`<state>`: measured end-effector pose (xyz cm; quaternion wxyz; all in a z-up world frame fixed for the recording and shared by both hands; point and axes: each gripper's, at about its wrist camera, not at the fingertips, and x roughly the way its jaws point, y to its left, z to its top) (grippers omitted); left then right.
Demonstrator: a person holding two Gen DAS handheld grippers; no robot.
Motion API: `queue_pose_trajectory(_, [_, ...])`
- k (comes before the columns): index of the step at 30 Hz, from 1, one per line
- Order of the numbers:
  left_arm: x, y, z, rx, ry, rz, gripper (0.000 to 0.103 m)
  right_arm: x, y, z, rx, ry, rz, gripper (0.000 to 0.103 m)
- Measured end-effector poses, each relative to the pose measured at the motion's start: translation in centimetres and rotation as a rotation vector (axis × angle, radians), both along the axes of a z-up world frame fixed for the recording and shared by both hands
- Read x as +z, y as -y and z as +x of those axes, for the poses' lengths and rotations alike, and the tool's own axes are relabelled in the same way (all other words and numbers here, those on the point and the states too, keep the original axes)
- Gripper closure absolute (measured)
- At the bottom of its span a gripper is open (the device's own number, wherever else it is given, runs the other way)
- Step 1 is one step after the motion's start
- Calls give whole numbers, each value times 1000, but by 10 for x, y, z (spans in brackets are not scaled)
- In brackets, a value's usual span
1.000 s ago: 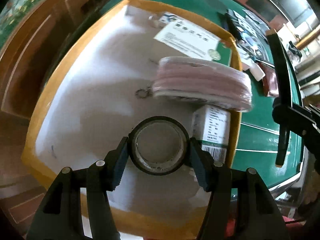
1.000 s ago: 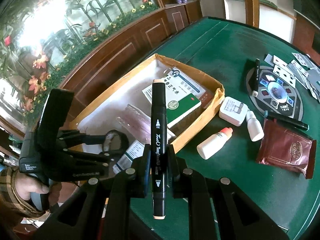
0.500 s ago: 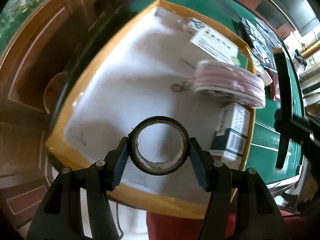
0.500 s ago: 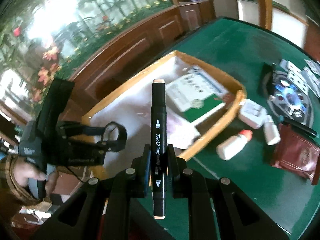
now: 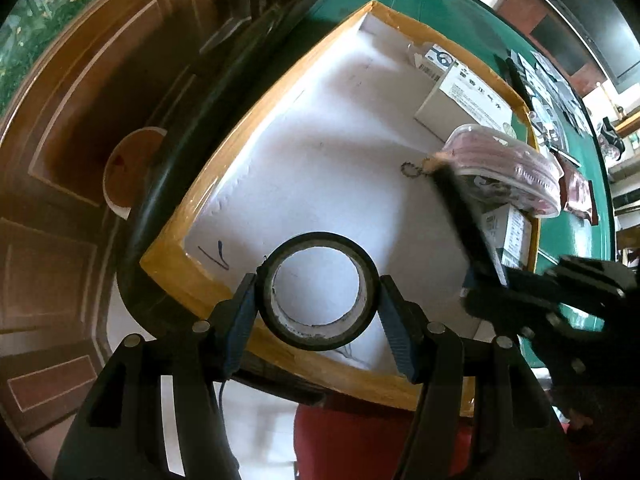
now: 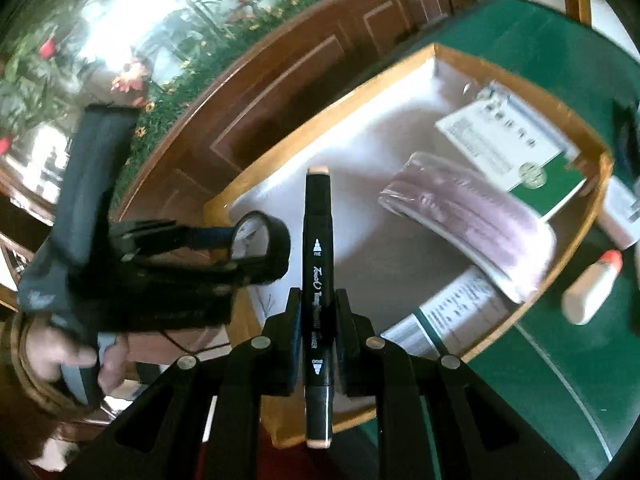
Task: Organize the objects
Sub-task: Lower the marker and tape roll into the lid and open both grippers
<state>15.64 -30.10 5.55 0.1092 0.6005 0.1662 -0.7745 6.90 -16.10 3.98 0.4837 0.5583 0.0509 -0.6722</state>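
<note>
Black tape roll [image 5: 318, 292], seemingly above box [image 5: 208, 280]

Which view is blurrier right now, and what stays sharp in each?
Right wrist view: box contents smeared by motion, only the marker crisp. Left wrist view: box and tape roll sharp; the other tongs with their marker are blurred at right.
</note>
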Motion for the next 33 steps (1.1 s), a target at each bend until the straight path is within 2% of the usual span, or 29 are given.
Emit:
queue_pose_trajectory(5, [-1,-3,-2,-14,-3,19,44,-10,20,-12,-13,17,20,90])
queue_pose_trajectory(11, [-2,-10,-4,-37,-8,47,44,-21,37,-26,42,-40,114,90])
queue_pose_trajectory(17, [-9,-20,-11,-76,4,70,44,-25,42,-37,1,-109,173,90])
queue_pose_trajectory(24, [-14,-31,-17,-127,18,80,44,-27,38,-44,-38,-121,172,90])
queue_pose_trajectory(33, [-14,-34,-18,-138,23,52,44,-26,41,-43,-31,-132,173,90])
